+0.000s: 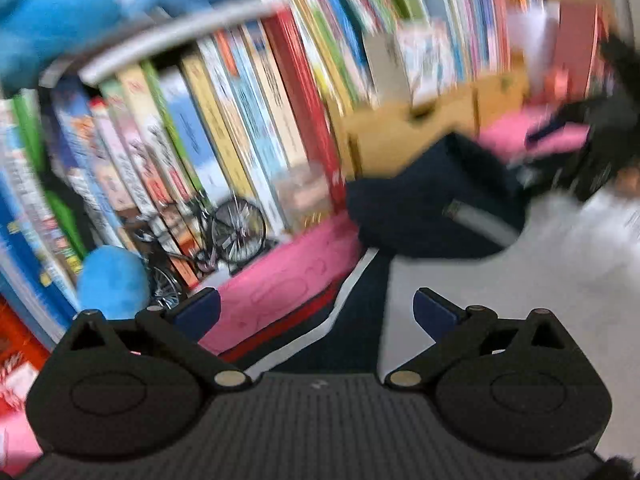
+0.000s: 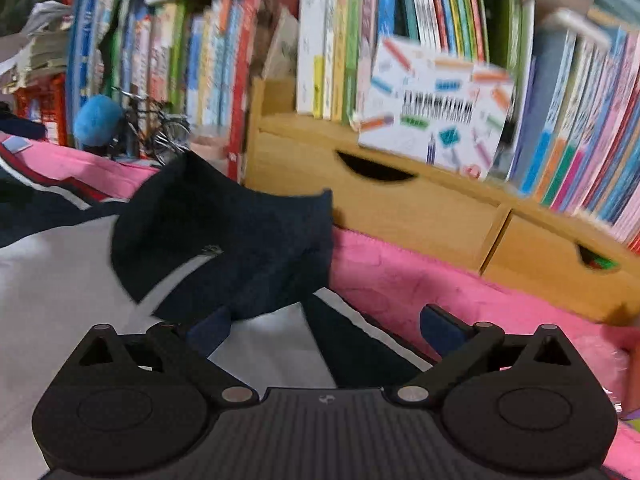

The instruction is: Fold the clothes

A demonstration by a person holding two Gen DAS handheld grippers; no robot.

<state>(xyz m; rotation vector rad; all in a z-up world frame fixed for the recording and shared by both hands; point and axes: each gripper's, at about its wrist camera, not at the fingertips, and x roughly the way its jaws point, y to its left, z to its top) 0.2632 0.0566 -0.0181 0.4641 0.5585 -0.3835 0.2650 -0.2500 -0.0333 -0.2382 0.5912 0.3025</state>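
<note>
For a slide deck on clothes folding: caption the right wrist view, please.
Open right gripper poised over a navy-and-grey jacket lying on pink bedding beside crowded bookshelves.

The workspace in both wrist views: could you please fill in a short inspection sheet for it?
Surface: pink quilted cover, mostly under the garment.
Job's things: navy, grey and white jacket spread flat, its dark collar raised, zip closed at the neck.
Clutter: blue plush toy and small model bicycle at the back edge.
Grippers: left gripper and right gripper both open, nothing between the fingers, over the jacket.
Cables: nothing seen.
Surroundings: packed rows of books, a wooden drawer unit, a patterned box leaning on it; left view blurred.
</note>
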